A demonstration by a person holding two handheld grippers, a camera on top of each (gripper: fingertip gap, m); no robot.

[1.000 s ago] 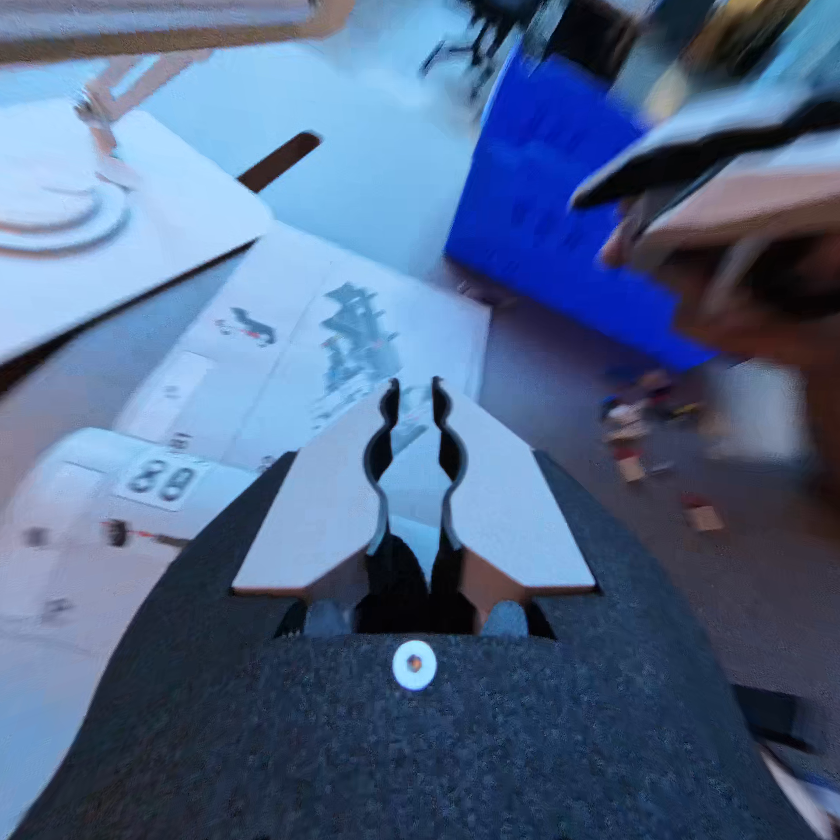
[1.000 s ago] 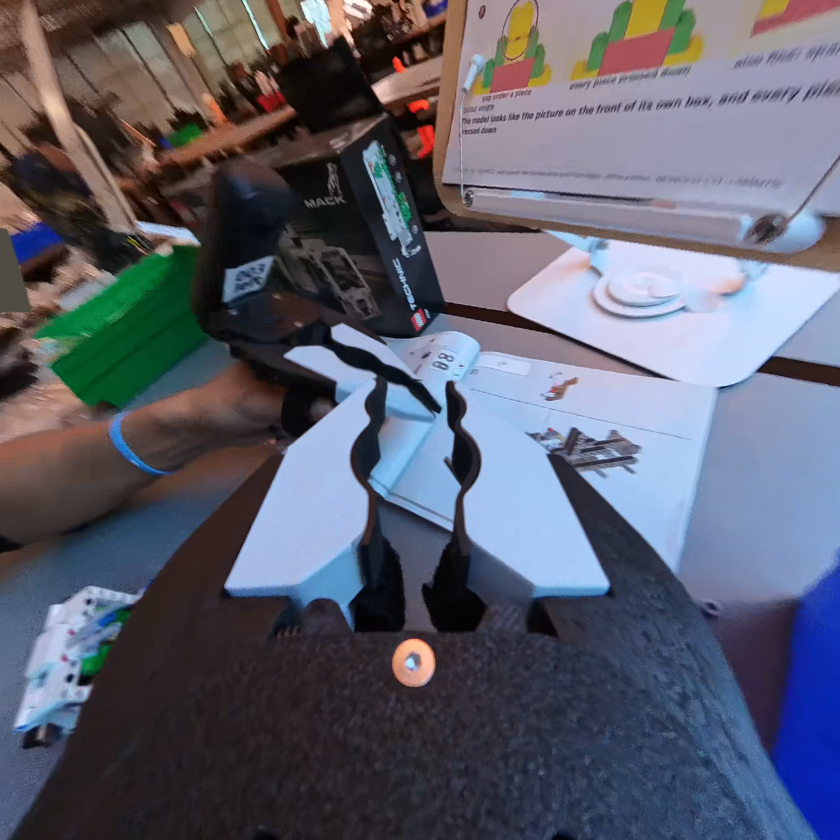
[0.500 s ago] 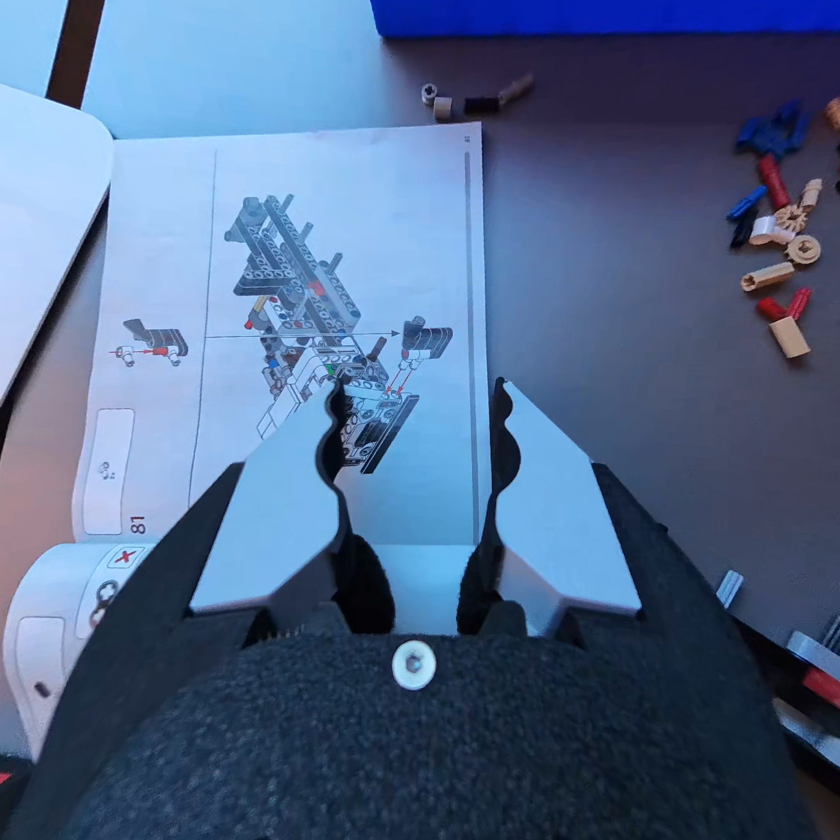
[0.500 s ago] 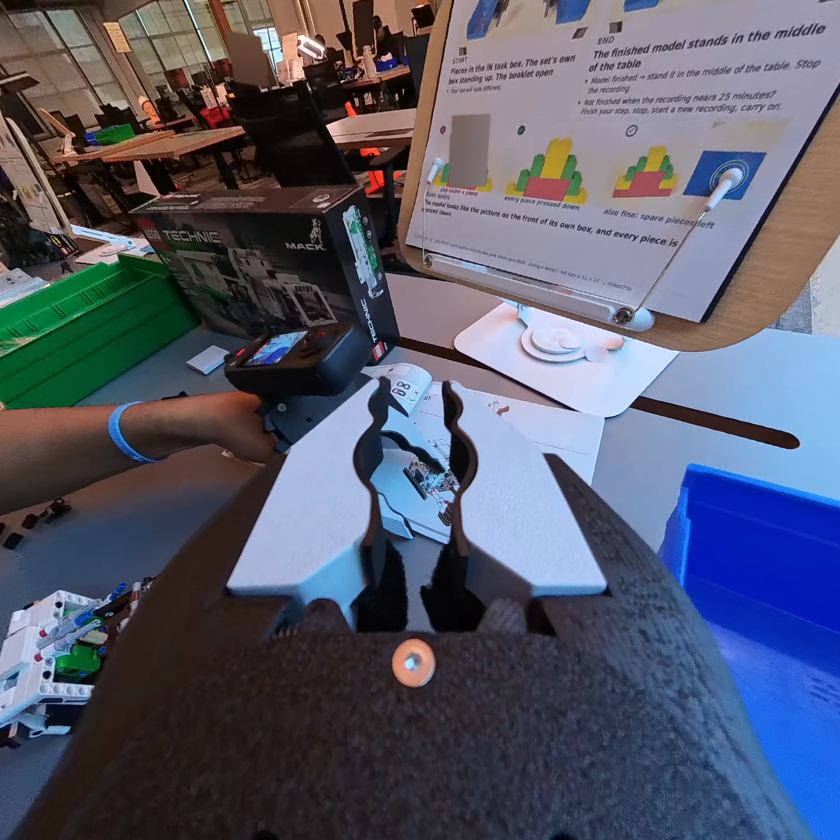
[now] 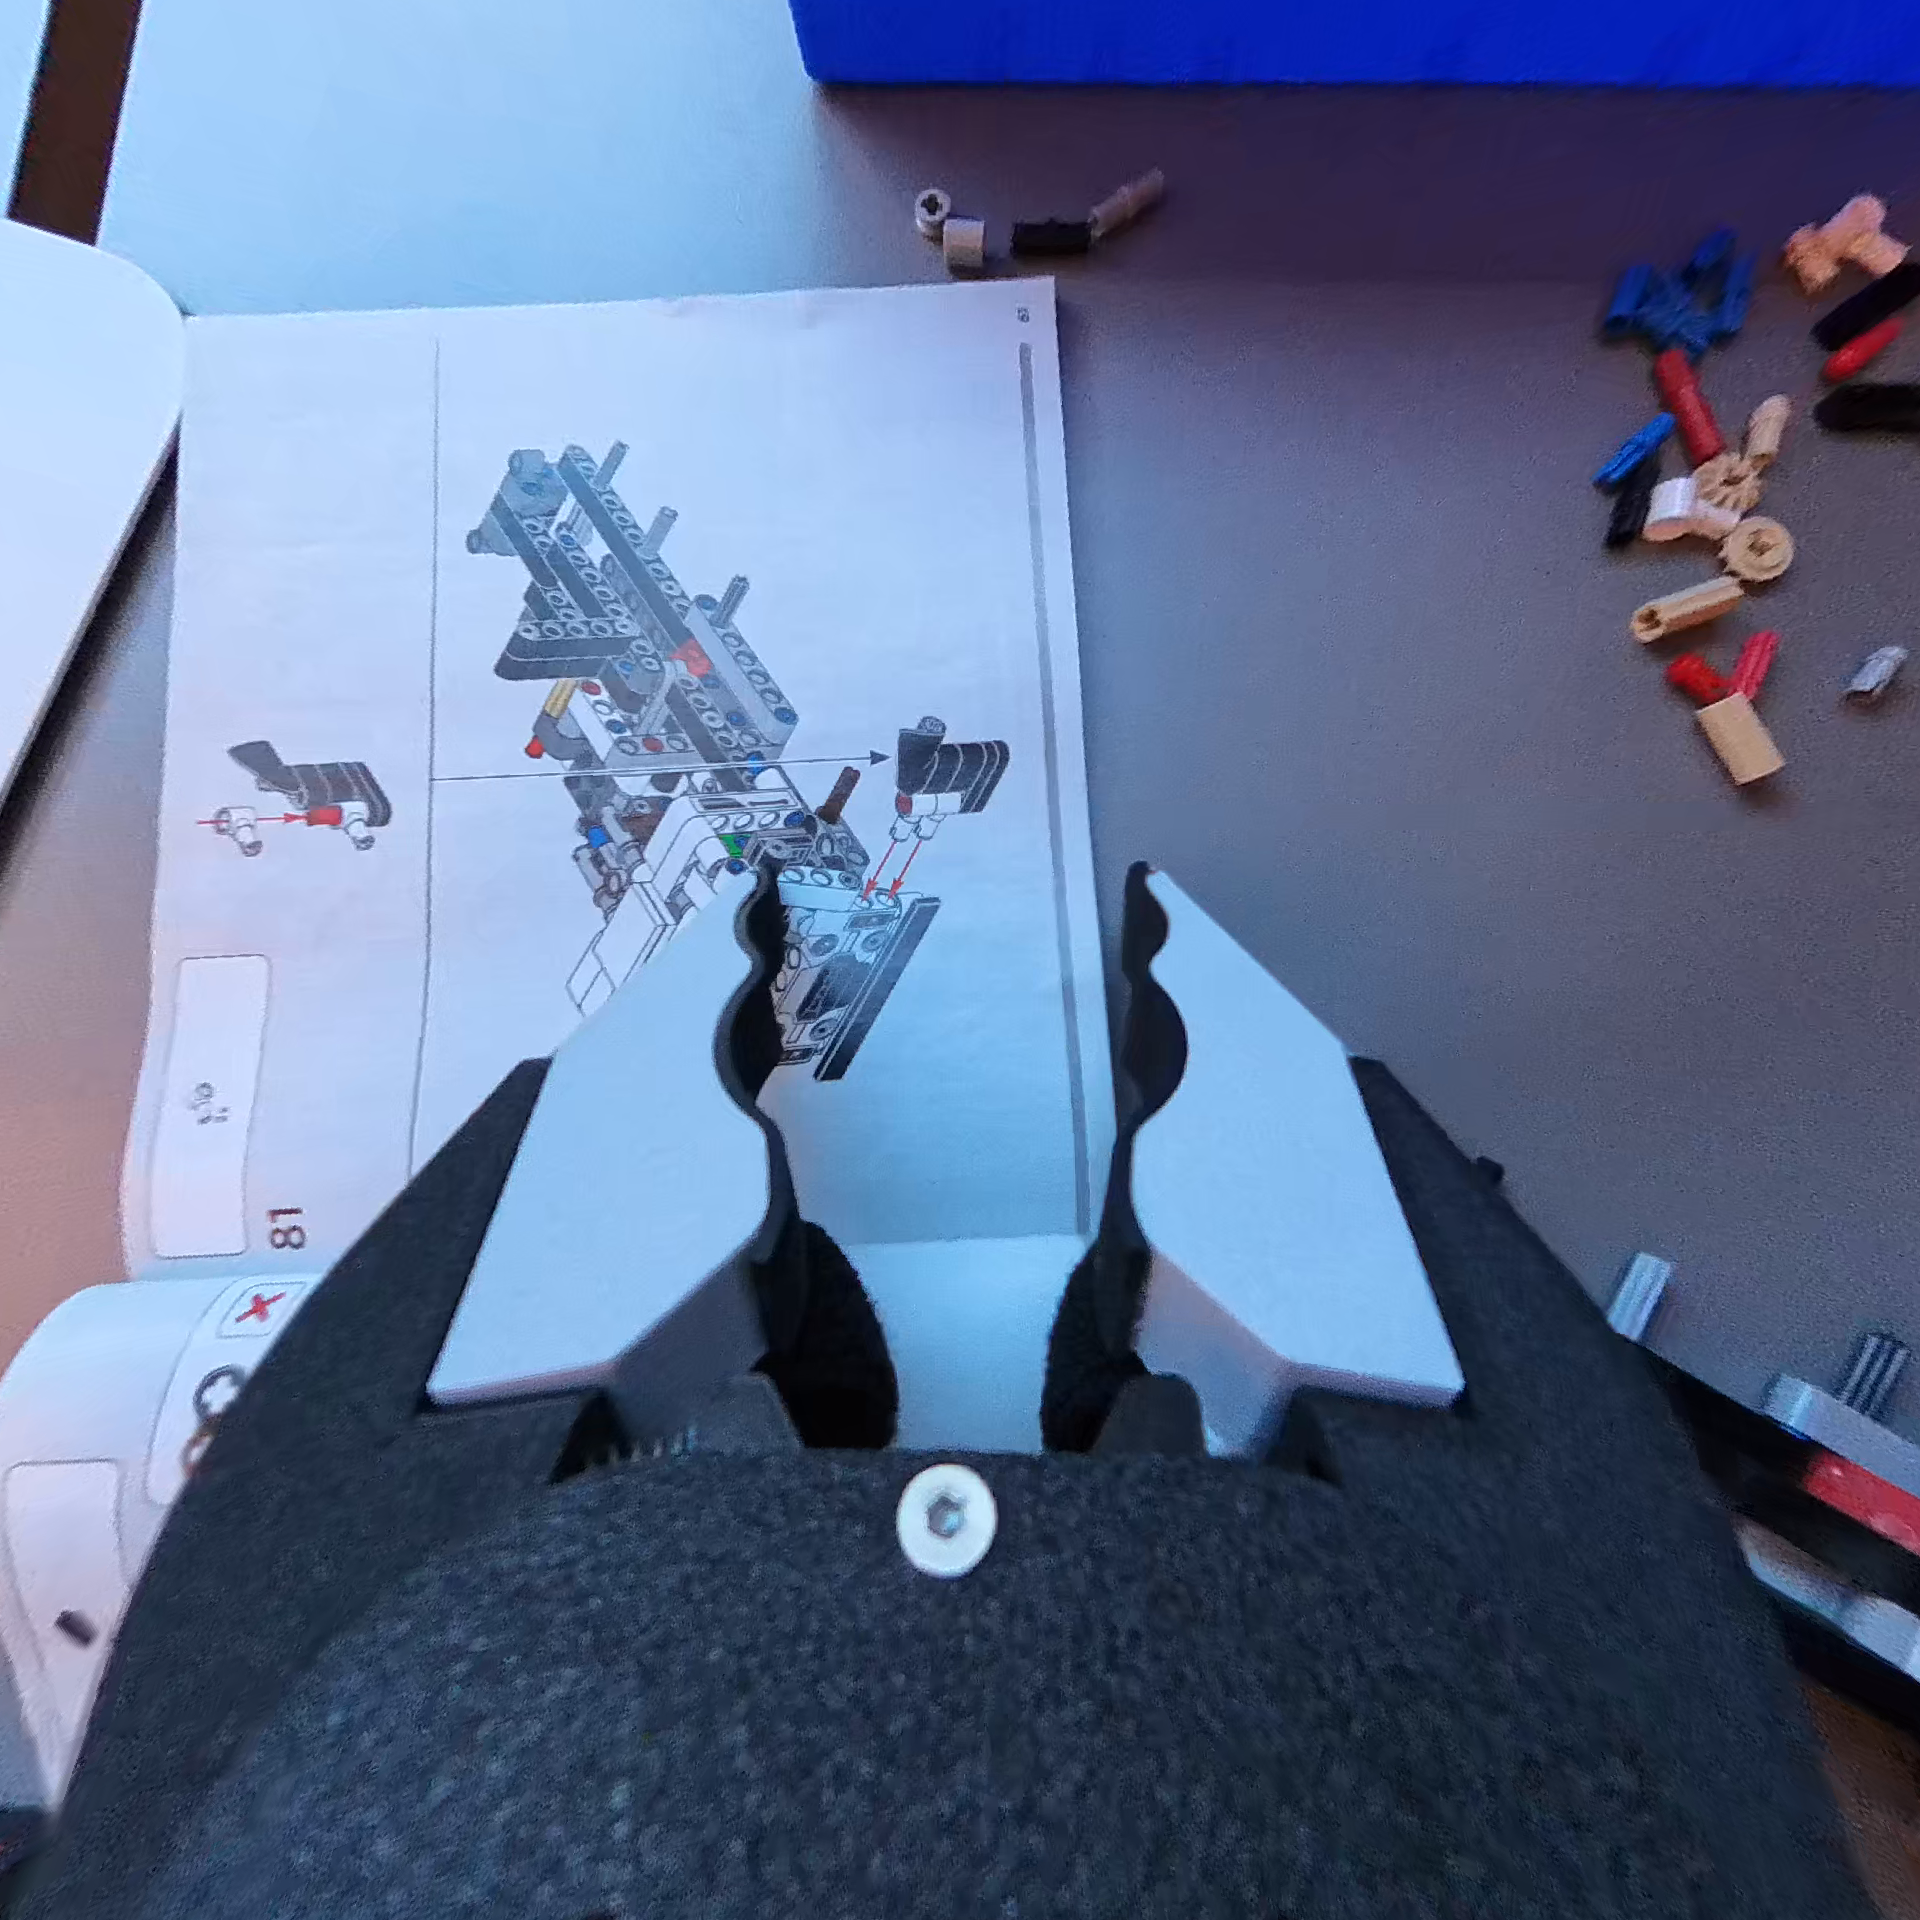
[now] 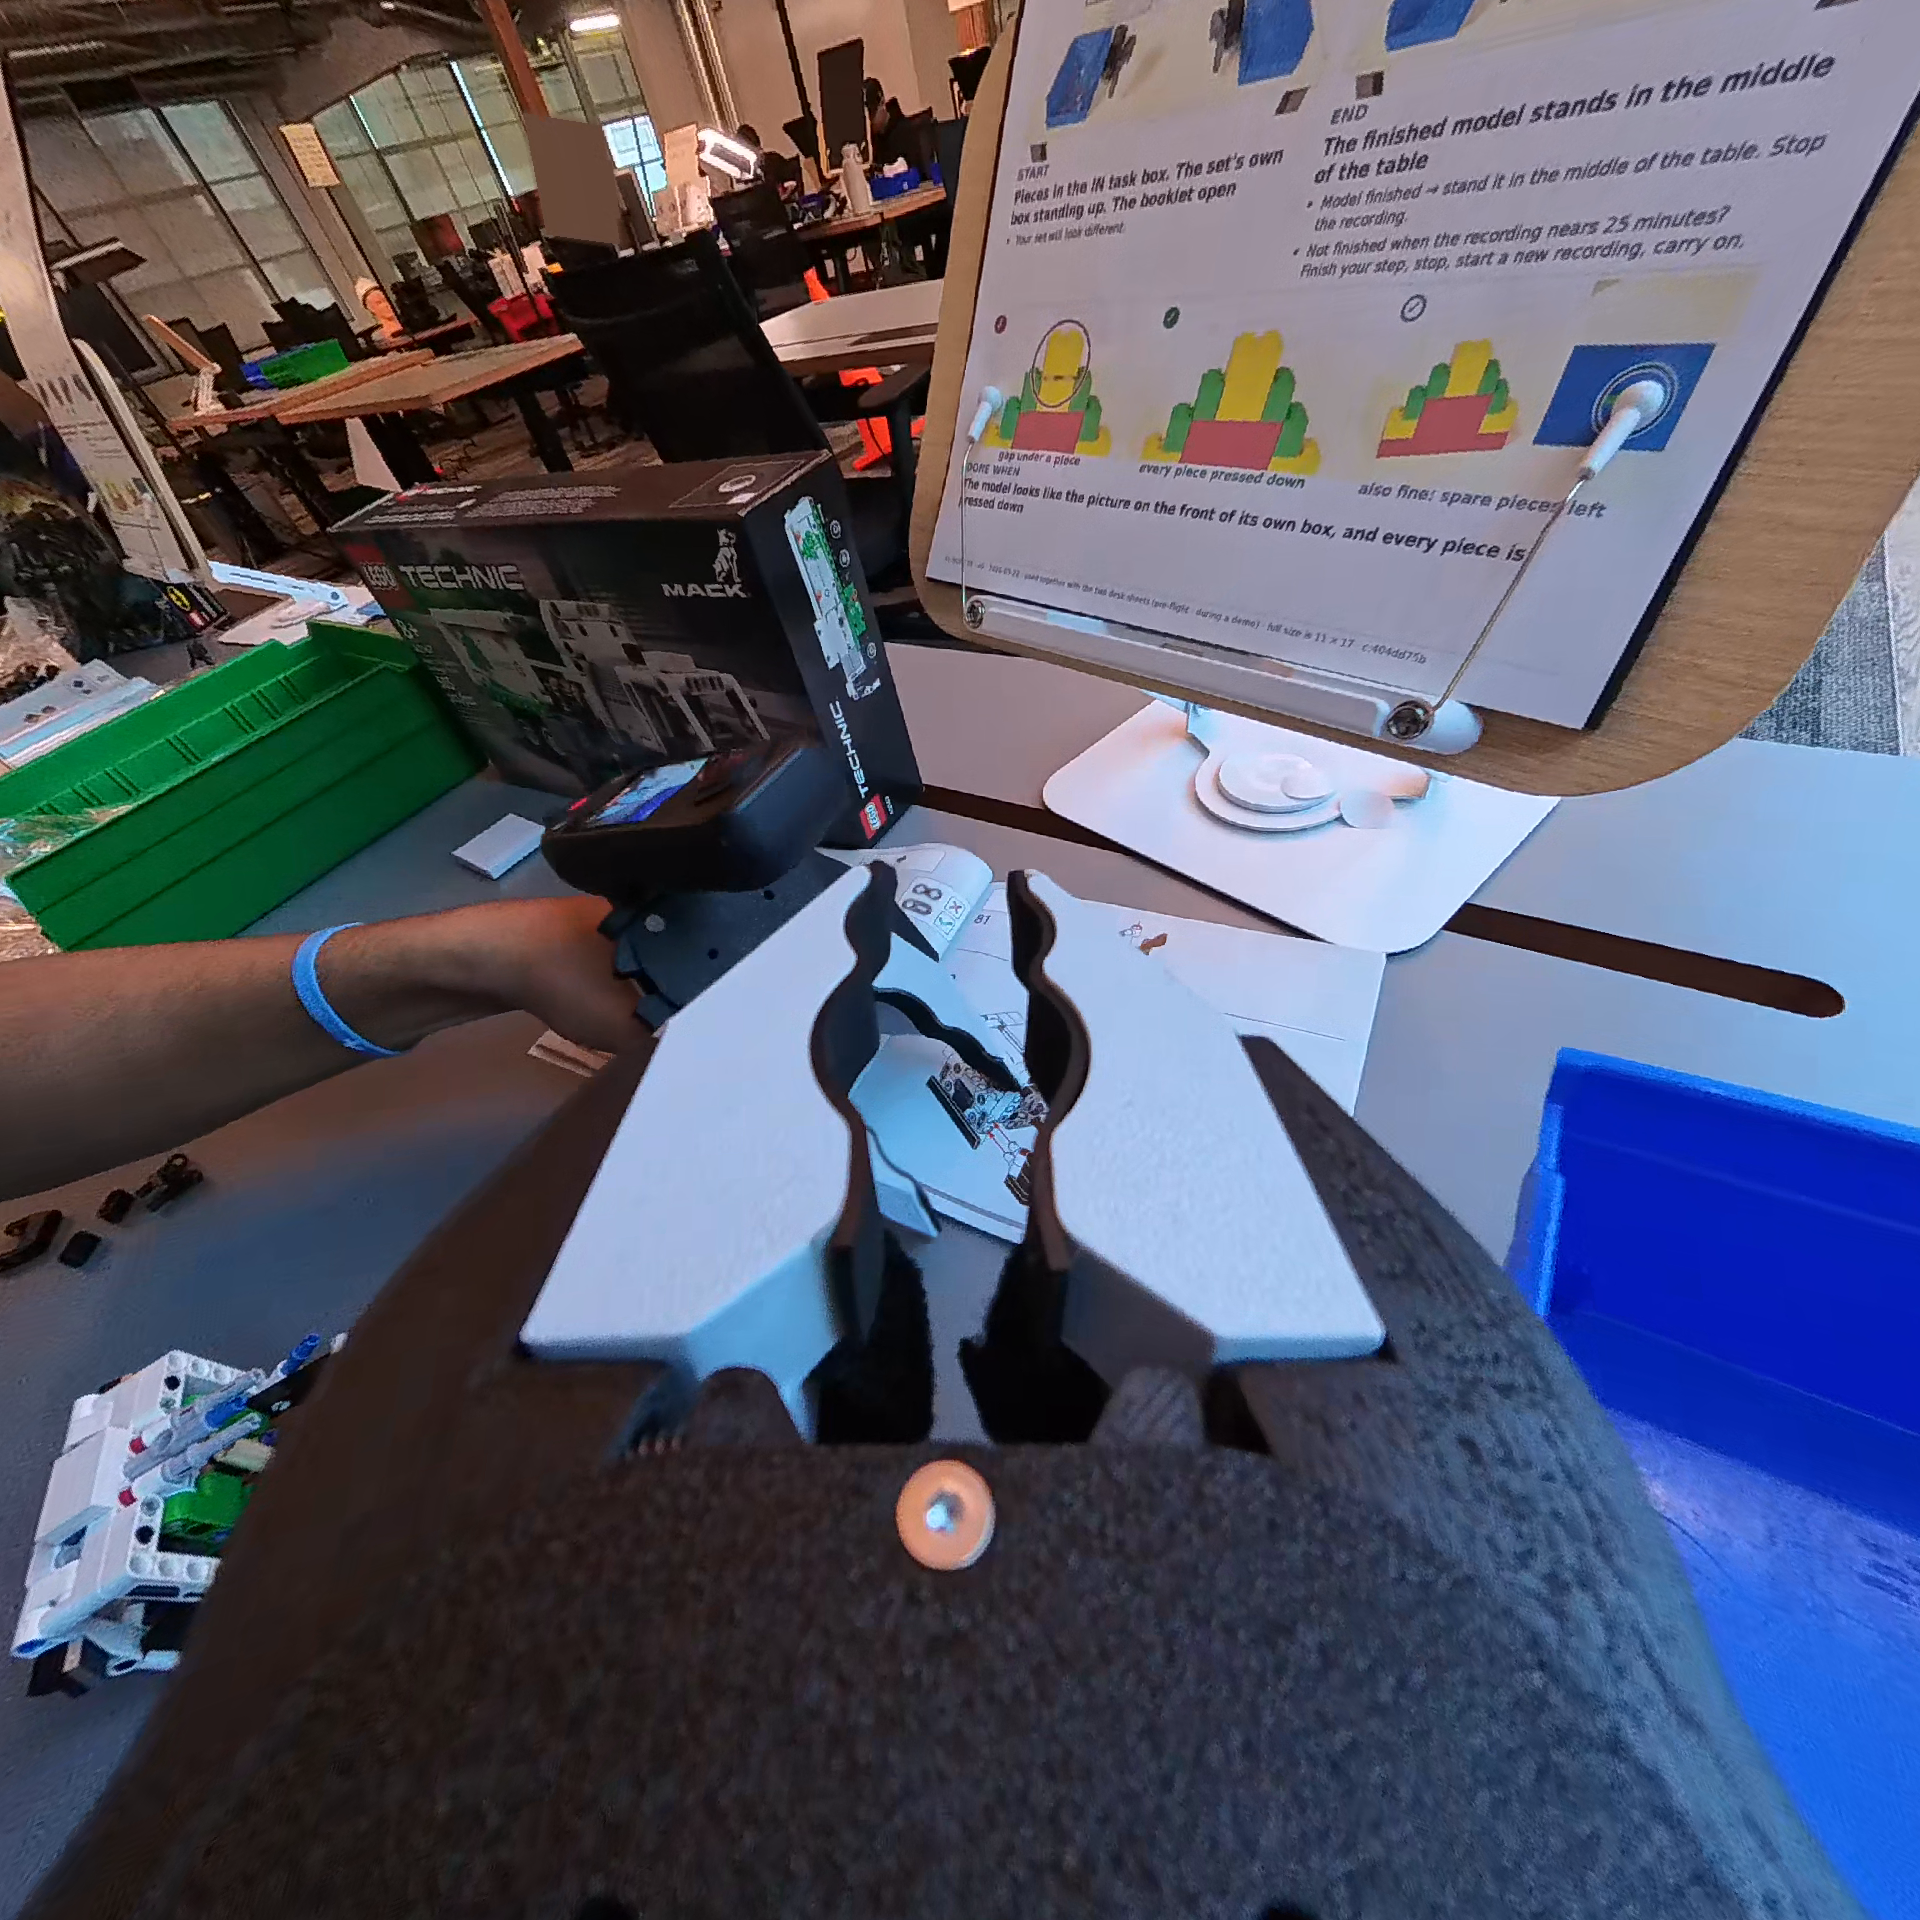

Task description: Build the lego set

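Note:
My left gripper (image 5: 951, 883) is open and empty. It points down over the open instruction booklet (image 5: 727, 520), with its tips above the printed drawing of the model. Loose small pieces (image 5: 1714, 520) in red, blue, tan and black lie on the dark table to its right. My right gripper (image 6: 954, 881) is narrowly open and empty, held above the table and aimed at the booklet (image 6: 1195, 987). The left gripper (image 6: 686, 831), held by a hand, shows beyond it. A partly built white model (image 6: 135, 1507) lies at the lower left.
A blue bin (image 6: 1714, 1247) stands at the right and also shows in the left wrist view (image 5: 1351, 42). The set's black box (image 6: 623, 623) and a green bin (image 6: 208, 748) stand behind. A wooden stand with a sheet (image 6: 1351, 364) rises at the back. Several pieces (image 5: 1029, 223) lie above the booklet. My hands' fingertips stand some 20 cm from each other. To the partly built white model (image 6: 135, 1507): left tips about 25 cm, right tips about 30 cm.
My left gripper has tilted down over the booklet and opened wider. The right gripper's view has lifted and shifted right; its jaws stay the same.

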